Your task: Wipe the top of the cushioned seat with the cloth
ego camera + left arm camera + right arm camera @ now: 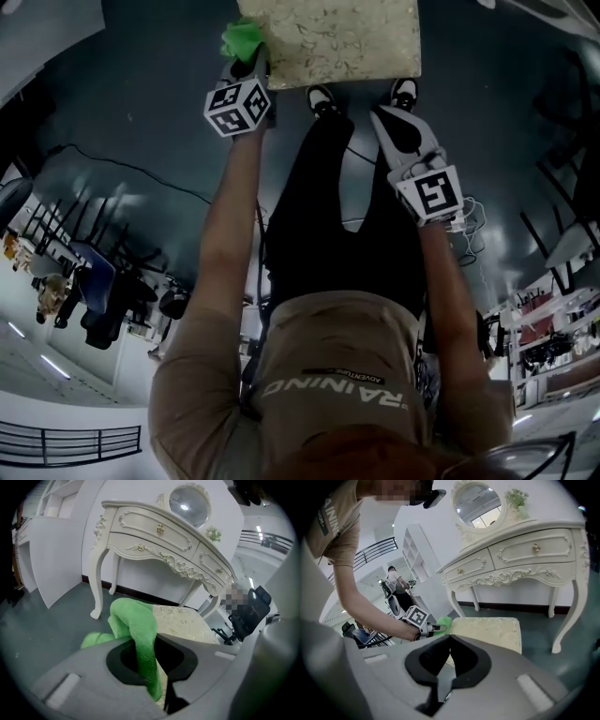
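Observation:
The cushioned seat is a cream, patterned square at the top of the head view. A green cloth lies bunched at its left corner. My left gripper is shut on the cloth. In the left gripper view the cloth hangs through my left gripper, at the edge of the seat. My right gripper hovers off the seat's near right corner, shut and holding nothing. The right gripper view shows my right gripper before the seat, with the cloth at its far left corner.
A white carved dressing table with an oval mirror stands just behind the seat. The person's shoes rest on the dark floor against the seat's near edge. A white panel and a black office chair flank the area.

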A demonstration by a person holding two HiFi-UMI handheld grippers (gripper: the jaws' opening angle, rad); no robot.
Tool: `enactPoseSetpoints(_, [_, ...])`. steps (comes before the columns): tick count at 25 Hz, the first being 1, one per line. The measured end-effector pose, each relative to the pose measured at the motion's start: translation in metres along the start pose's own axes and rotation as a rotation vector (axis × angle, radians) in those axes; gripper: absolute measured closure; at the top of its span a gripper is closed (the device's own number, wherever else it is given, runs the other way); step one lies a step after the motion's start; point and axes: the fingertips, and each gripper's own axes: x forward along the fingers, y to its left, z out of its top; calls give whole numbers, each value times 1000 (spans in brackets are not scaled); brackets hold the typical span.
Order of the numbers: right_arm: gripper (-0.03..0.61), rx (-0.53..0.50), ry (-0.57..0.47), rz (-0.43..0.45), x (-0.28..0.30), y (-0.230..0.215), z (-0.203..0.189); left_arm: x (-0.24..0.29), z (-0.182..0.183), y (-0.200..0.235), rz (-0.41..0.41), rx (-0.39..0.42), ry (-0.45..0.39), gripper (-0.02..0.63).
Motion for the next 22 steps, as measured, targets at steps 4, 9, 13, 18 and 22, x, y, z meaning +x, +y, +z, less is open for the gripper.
enactPoseSetpoints(4, [577,22,6,-22,-19,-21,1,12,3,-37,-30,18,9,568])
enactPoseSetpoints(9, [577,42,-18,2,-44,-47,-5,36,3,-91,-54,27,8,568])
enactPoseSetpoints(13, [577,76,14,-17,-71,-76,-22,56,-1,-136,-72,33,19,568])
enactPoseSetpoints(18, [577,93,16,-34,-100,-113,-30,79,-4,-189,-94,41,25,568])
enactPoseSetpoints(22, [577,71,6,-42,-127,-144,-34,96,-9,-238,-120,45,29,568])
